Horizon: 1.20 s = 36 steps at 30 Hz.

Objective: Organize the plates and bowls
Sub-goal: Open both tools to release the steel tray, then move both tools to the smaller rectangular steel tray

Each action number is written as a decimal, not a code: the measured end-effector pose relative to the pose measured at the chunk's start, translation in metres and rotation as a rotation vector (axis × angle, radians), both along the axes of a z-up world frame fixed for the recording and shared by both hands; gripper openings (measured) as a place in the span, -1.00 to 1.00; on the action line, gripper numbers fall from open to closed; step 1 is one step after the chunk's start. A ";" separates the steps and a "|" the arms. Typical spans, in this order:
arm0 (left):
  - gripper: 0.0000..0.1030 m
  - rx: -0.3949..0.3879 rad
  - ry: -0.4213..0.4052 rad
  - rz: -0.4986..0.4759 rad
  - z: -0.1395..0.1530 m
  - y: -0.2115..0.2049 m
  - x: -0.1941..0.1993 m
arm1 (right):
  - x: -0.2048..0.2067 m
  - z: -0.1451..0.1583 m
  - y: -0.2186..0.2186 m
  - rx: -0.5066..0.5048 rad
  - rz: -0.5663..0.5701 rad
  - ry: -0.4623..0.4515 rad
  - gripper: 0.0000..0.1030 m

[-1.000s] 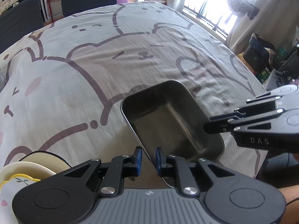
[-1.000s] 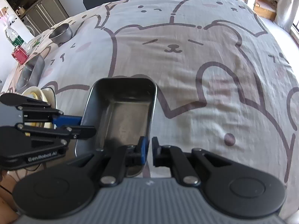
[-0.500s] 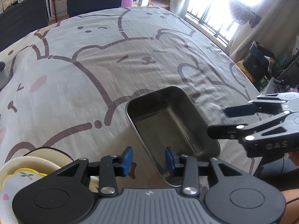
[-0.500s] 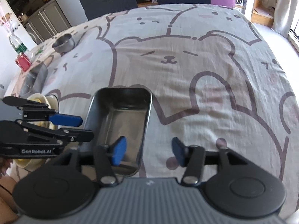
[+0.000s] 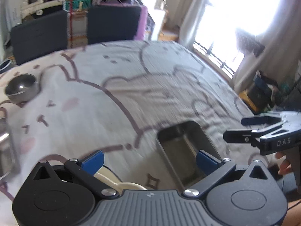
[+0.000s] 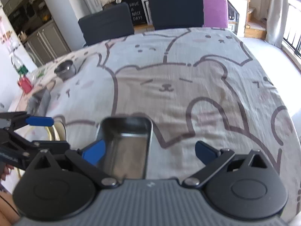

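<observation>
A rectangular steel tray (image 5: 185, 150) (image 6: 125, 145) rests on the bear-print tablecloth (image 5: 112, 98) (image 6: 188, 94). My left gripper (image 5: 150, 160) hangs above its near left rim, jaws opening wide, pads clear of the metal. Seen from the right wrist, that left gripper (image 6: 49, 132) is at the left edge. My right gripper (image 6: 149, 150) is above the tray's near end, jaws also opening, nothing gripped; in the left wrist view the right gripper (image 5: 242, 129) is on the right. Cream plates (image 5: 112, 179) (image 6: 56, 133) are stacked left of the tray.
A round steel bowl (image 5: 20, 90) (image 6: 65, 69) sits far left on the cloth. Another steel tray (image 5: 5, 150) (image 6: 37, 101) lies at the left edge. Two dark chairs (image 6: 141, 20) stand behind the table. A red item (image 6: 24, 82) is at the left rim.
Both grippers let go of the tray's rim and spread their jaws wide. Both lifted away, and the tray stayed on the cloth. The left view swung up, showing the steel bowl.
</observation>
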<state>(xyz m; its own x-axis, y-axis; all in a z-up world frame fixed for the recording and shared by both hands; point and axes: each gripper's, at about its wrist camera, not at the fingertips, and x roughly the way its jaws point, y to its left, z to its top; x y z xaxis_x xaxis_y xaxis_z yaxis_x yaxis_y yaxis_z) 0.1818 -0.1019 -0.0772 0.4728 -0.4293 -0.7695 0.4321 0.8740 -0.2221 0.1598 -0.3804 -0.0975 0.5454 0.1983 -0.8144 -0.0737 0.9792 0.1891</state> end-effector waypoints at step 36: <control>0.99 0.033 -0.019 0.540 0.009 0.250 0.016 | 0.108 -0.005 0.253 0.026 0.204 -0.095 0.99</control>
<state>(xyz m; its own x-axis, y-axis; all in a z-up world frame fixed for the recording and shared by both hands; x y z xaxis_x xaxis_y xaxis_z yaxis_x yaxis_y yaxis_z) 0.1973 0.1484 -0.0680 0.6334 -0.0973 -0.7677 -0.0770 0.9792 -0.1877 0.2680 -0.1275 -0.1024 0.5655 0.3328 -0.7546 -0.2883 0.9370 0.1972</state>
